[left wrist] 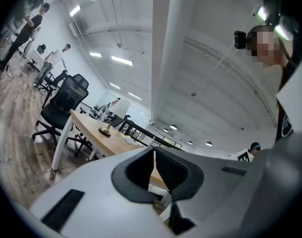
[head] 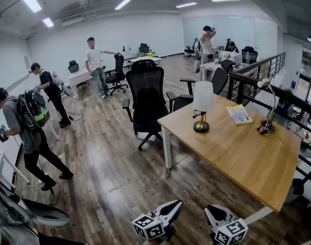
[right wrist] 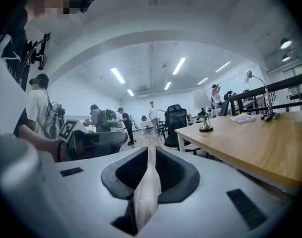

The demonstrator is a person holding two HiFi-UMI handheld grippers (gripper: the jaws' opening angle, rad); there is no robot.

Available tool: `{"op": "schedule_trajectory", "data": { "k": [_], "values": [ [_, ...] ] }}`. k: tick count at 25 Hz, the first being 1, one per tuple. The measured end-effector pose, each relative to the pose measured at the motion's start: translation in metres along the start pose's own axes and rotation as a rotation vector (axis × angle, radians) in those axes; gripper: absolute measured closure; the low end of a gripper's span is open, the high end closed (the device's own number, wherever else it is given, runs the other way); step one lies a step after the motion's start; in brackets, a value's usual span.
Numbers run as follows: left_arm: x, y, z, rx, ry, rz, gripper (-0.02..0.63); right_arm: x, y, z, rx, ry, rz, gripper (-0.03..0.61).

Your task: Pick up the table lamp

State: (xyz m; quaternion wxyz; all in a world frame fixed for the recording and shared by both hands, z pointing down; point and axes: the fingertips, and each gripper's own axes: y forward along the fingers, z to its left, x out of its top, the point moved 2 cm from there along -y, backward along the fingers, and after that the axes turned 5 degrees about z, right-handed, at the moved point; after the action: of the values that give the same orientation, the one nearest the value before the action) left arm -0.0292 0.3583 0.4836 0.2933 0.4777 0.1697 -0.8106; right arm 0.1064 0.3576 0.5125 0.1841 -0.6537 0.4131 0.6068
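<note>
Left tongs [head: 172, 206] are closed, tips meeting, nothing between them. The left gripper view shows the left tongs [left wrist: 154, 150] the same way. Right tongs [head: 210, 212] are closed to a thin seam and empty. The right gripper view confirms this for the right tongs [right wrist: 151, 150]. In the head view both sit low and side by side, off the near long edge of the table [head: 237, 157] and above the wooden floor [head: 109, 172]. Neither touches anything.

Lamp [head: 202, 106] has a white shade, a brass stem and a round base. It stands upright on the table near the short edge on the chair side, about midway along it, well apart from both tongs.

The table has a wood top and white legs. A yellow book [head: 239, 115] lies flat near the far long edge, beside the lamp. A gooseneck light [head: 267, 117] stands further along that edge, toward the far corner. A black chair [head: 145, 98] is just beside the short edge, behind the lamp.

In the right gripper view the lamp [right wrist: 206, 123] shows ahead of the tongs, at the table's end. In the left gripper view the lamp [left wrist: 119, 110] is small and distant on the tabletop.

Several people stand across the room. One person with a backpack [head: 28, 124] is by the left wall.
</note>
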Motion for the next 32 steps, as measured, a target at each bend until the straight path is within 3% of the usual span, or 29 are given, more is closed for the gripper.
{"op": "schedule_trajectory", "data": {
  "k": [8,20,32],
  "values": [
    [0.016,0.020,0.011,-0.033,0.075,0.010,0.595,0.018,0.020,-0.002,-0.026,-0.031,-0.040,0.512],
    [0.049,0.061,0.052,0.001,0.155,0.007,0.595,0.039,0.093,-0.029,0.046,-0.035,-0.033,0.511],
    [0.077,0.133,0.110,0.032,0.111,0.014,0.595,0.067,0.153,-0.098,0.052,-0.002,-0.005,0.511]
  ]
}}
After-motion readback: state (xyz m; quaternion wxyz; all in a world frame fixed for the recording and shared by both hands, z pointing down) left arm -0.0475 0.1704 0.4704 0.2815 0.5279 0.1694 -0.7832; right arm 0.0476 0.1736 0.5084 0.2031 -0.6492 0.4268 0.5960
